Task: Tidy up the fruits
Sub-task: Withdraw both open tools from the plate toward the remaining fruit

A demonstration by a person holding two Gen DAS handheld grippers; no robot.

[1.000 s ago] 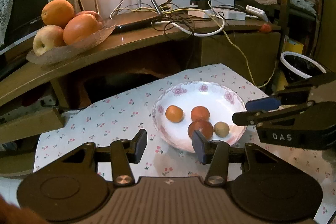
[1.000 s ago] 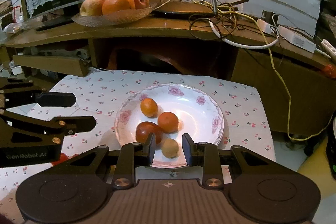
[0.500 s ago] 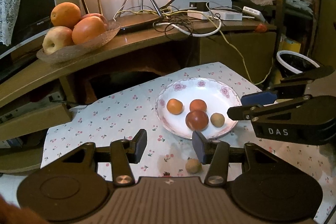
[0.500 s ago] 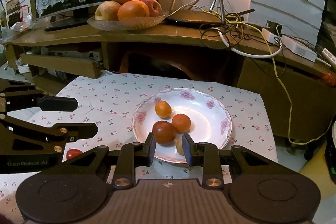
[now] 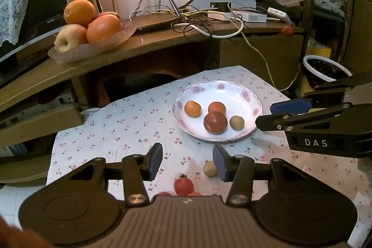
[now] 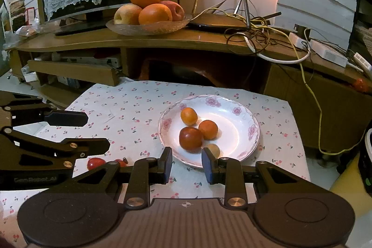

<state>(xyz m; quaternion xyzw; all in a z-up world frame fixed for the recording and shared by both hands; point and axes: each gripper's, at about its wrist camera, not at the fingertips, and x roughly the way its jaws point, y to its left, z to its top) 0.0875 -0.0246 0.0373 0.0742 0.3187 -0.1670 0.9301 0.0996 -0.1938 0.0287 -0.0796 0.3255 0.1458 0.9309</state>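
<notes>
A white floral plate (image 5: 241, 106) (image 6: 241, 122) on the cherry-print cloth holds two small orange fruits (image 5: 192, 108) (image 6: 188, 116), a dark red fruit (image 5: 215, 122) (image 6: 190, 139) and a small tan fruit (image 5: 236, 122) (image 6: 214, 149). Loose on the cloth lie another tan fruit (image 5: 209, 169) and a small red fruit (image 5: 183, 186), with more red ones (image 6: 95, 163) near the cloth's front. My left gripper (image 5: 187, 162) is open above the loose fruit, holding nothing. My right gripper (image 6: 186, 164) is open just before the plate's near rim, also empty.
A glass dish (image 5: 93, 48) (image 6: 148, 27) of oranges and apples sits on the wooden shelf behind. Tangled cables and a router (image 6: 244, 22) lie on the shelf. A white-rimmed bin (image 5: 325, 67) stands to the right of the cloth.
Both grippers have drawn back from the plate toward me. The loose tan and red fruits on the cloth have come into the left wrist view.
</notes>
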